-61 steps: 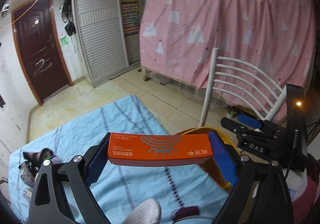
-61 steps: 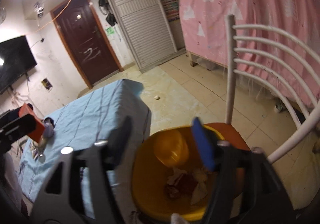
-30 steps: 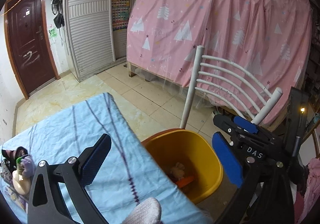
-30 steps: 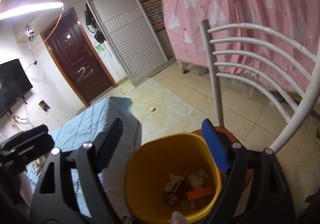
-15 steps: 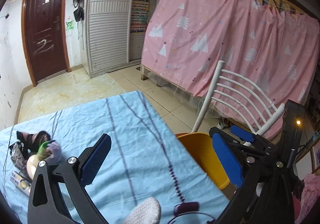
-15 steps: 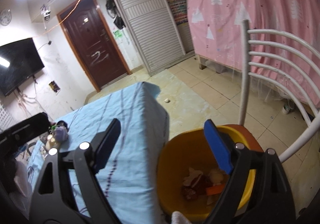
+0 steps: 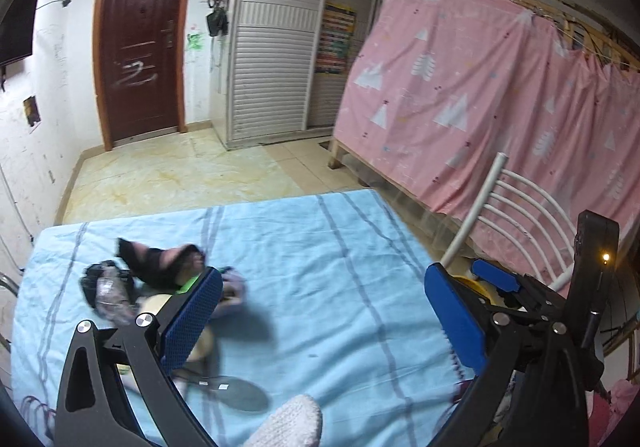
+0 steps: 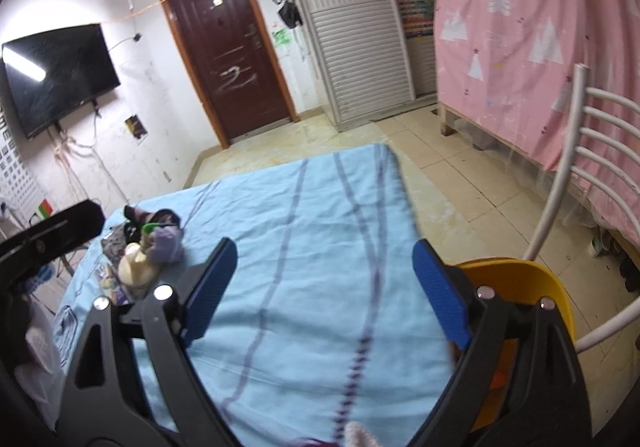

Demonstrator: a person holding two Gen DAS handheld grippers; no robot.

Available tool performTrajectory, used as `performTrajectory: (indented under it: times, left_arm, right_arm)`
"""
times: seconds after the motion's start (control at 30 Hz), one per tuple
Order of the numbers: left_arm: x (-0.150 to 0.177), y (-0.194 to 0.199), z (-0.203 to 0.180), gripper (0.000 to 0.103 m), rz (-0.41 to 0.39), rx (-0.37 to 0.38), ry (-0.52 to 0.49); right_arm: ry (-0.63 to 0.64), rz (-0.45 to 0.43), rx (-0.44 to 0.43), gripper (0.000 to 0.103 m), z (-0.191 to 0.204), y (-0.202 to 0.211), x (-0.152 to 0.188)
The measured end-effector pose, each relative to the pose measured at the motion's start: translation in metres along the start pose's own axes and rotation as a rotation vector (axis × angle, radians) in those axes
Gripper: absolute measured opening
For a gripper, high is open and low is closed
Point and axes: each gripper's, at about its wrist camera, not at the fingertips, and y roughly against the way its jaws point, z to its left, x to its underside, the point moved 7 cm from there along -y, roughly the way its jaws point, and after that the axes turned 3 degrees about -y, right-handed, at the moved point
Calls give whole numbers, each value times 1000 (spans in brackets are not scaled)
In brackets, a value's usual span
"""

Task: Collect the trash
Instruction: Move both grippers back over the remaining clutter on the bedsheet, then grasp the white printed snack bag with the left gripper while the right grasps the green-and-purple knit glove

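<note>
Grippers over blue tablecloth [image 8: 320, 231], both empty. Left gripper [image 7: 320, 323] spread wide, nothing btwn its blue pads; same for right gripper [image 8: 324, 287], jaws apart, nothing held.

Near right, off the table edge: yellow bin [image 8: 532, 279] on the seat of a white chair [image 8: 580, 151]. Inside not visible from either view, so what it holds can't be told.

Left side of table, mid-distance: leftover clutter pile [image 7: 132, 287]. Incl. cream bottle w/ green cap [image 8: 136, 263], purple cloth wad [image 8: 166, 243], dark pink-and-black item [image 7: 160, 259], crumpled clear wrapper [image 7: 106, 289]. Flat packets [image 8: 106, 275] lie just beside bottle at table's left edge. Dark oval object [image 7: 236, 393] lies nearer, low in left view; blurred, can't identify.

Progress, judged: unfinished. Most of cloth bare, but pile remains well apart from bin, at opposite side of table. Left gripper sits closest to it, left pad overlapping pile in view; likely next pickup there, then carry across to bin.

Far: brown door [image 8: 228, 55] w/ white scrawl, not legible. TV [image 8: 56, 75] on left wall, clock above. Colourful chart by shuttered wardrobe, text too small. Pink tree-print curtain [image 7: 480, 95] at right. No readable brand or label anywhere.
</note>
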Motion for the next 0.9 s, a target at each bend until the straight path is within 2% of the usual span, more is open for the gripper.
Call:
performTrajectory:
  times: [0.2, 0.3, 0.43, 0.8, 0.83, 0.87, 0.9]
  left_arm:
    - [1, 6, 50, 92, 1, -81, 39]
    - [5, 2, 76, 92, 25, -140, 73]
    - [13, -2, 108, 92, 56, -179, 132]
    - [41, -36, 162, 91, 184, -147, 317]
    - [45, -41, 166, 82, 197, -148, 332]
    - [48, -44, 169, 65, 207, -146, 345]
    - [52, -50, 172, 56, 233, -127, 366]
  right_arm:
    - [64, 40, -30, 86, 46, -24, 0]
    - [93, 58, -49, 87, 68, -34, 2]
    - [127, 88, -71, 88, 91, -49, 7]
    - [183, 140, -82, 89, 120, -74, 18]
    - [187, 143, -83, 89, 122, -76, 19]
    - [192, 147, -86, 89, 125, -78, 19]
    - [198, 151, -90, 89, 127, -80, 20]
